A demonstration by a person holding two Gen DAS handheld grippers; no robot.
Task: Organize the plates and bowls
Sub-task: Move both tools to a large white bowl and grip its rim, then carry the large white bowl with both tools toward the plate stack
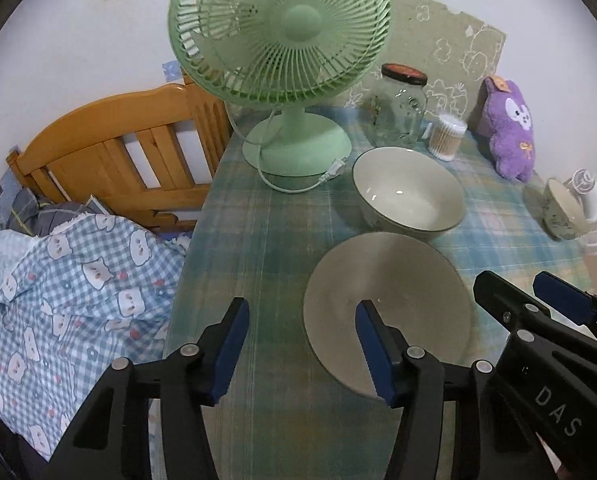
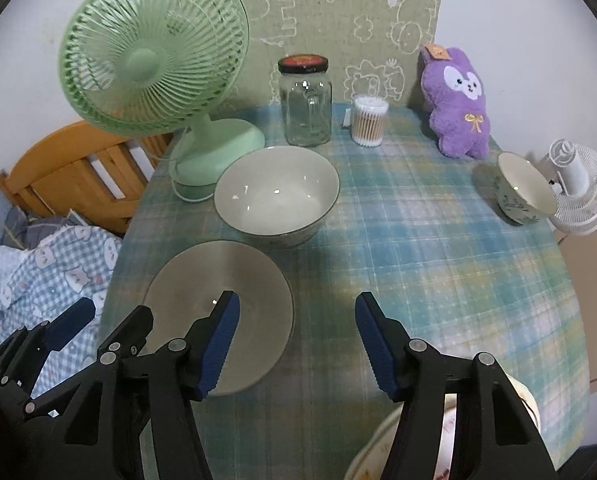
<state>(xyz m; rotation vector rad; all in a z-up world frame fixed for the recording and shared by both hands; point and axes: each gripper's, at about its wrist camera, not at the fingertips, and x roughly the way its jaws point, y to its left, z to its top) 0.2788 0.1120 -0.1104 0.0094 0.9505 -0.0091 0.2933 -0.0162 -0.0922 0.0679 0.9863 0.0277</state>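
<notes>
Both grippers, left (image 1: 302, 344) and right (image 2: 296, 340), hang with jaws apart and empty above the plate (image 2: 218, 312), which lies flat on the table (image 2: 418, 280) just before the big bowl (image 2: 276, 196). Judging by this, the plate pickup is under way; next, each must straddle its rim before closing.

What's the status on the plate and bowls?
Left gripper and right gripper both open, empty. Plate flat on table, big bowl just behind it, small bowl far right. Nothing in the way.
</notes>
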